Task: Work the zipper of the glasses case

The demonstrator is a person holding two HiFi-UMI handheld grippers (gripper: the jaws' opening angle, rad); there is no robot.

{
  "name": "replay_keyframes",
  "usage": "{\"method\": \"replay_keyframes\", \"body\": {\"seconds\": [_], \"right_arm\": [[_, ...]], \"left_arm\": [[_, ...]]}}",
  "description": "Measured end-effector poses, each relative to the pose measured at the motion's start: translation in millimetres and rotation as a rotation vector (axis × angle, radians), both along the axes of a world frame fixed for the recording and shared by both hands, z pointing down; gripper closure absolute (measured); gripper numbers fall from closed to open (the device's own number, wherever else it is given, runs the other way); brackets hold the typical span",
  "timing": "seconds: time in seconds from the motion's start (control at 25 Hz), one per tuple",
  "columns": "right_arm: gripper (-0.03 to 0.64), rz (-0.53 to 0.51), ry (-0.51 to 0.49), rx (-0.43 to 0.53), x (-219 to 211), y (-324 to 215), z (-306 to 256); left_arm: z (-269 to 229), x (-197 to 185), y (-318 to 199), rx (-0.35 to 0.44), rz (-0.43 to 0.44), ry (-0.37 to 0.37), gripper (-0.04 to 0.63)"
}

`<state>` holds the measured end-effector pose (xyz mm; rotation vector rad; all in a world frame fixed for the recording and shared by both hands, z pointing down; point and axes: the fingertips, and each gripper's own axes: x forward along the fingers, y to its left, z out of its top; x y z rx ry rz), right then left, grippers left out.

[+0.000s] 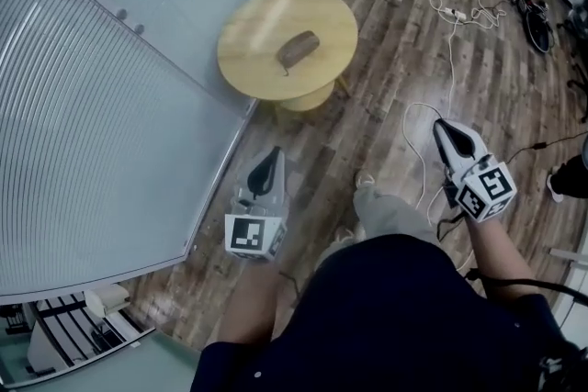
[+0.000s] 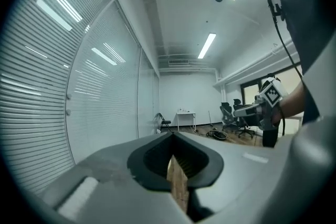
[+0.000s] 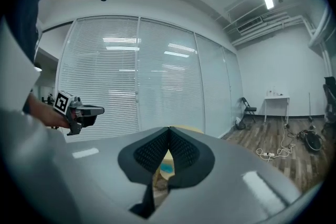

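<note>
Since nothing is in your grasp, stage: approach; as I read it, the zipper has not yet been touched.
Case [image 1: 298,49]: brown, lying flat and slantwise near the middle of the round bench [image 1: 246,30], alone there and well ahead of you. Its zipper and pull are too small to make out from here.
Left hand-held gripper [image 1: 269,168]: clenched on nothing, with the pads meeting in its own view. You hold it low at your left side, about level, nose toward the bench and beside the blind-covered glass wall [image 1: 92,124].
Right hand-held gripper [image 1: 453,140]: likewise clenched and empty, held at your right side over the wood floor [image 1: 386,96] and pointed the same way.
Why held so: you stand back from the bench, so the jaws have nothing to close on. Carrying one on each side probably sets them up to come at the case from its two ends.
Next move, as I judge it: close in, open both sets of jaws, pin the case body with one so it cannot slide on the smooth top, then pinch the pull with the other.
Risk: cables [image 1: 452,14] lie on the floor to your right. A light case may also skid or turn if you tug the pull before steadying it.
</note>
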<state>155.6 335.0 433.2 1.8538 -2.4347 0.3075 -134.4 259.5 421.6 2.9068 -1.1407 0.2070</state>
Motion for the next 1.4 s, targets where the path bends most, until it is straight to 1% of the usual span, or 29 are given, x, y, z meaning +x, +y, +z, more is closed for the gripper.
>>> {"method": "replay_keyframes", "body": {"seconds": [0.08,0.2,0.4,0.44,0.56,0.68,0.76,0.88,1.0,1.12,1.28,1.36,1.4], "right_arm": [[0.611,-0.042,-0.001,-0.004,0.9,-27.5,8.3],[0.612,-0.104,-0.009,-0.015,6.2,-81.9,14.1],[0.611,-0.206,-0.004,0.003,15.8,-184.6,7.1],[0.611,-0.226,-0.004,0.004,16.6,-201.1,6.4],[0.611,-0.27,-0.004,0.001,20.9,-238.9,5.8],[0.611,-0.271,-0.025,-0.011,28.3,-265.1,4.3],[0.611,-0.278,-0.026,-0.023,28.9,-280.0,8.5],[0.611,-0.281,-0.013,-0.064,28.4,-305.4,23.8],[0.611,-0.254,0.0,-0.108,25.6,-331.5,37.9],[0.611,-0.265,0.02,-0.116,11.2,-357.0,43.5],[0.611,-0.347,0.069,-0.082,-13.6,-394.2,58.5],[0.607,-0.426,0.04,-0.076,-33.8,-405.4,65.2],[0.571,-0.483,0.011,-0.077,-46.9,-410.1,67.9]], "left_arm": [[2.7,6.7,-23.0,-0.019,-0.023,-0.006,0.594],[0.7,14.1,-65.7,-0.037,-0.084,-0.003,0.594],[-8.1,25.3,-130.9,-0.027,-0.146,-0.025,0.594],[-8.7,26.9,-142.0,-0.025,-0.159,-0.021,0.594],[-4.5,31.9,-164.4,-0.059,-0.199,0.009,0.594],[6.9,34.4,-178.8,-0.111,-0.21,0.002,0.594],[13.1,32.6,-194.1,-0.126,-0.218,-0.004,0.594],[16.7,31.4,-231.6,-0.129,-0.218,0.0,0.594],[24.6,20.4,-275.1,-0.131,-0.221,0.011,0.594],[36.8,9.4,-315.2,-0.148,-0.198,0.039,0.594],[47.6,7.6,-373.1,-0.157,-0.141,0.061,0.594],[53.1,10.6,-397.2,-0.166,-0.111,0.054,0.594],[55.7,12.6,-406.1,-0.175,-0.097,0.052,0.594]]}}
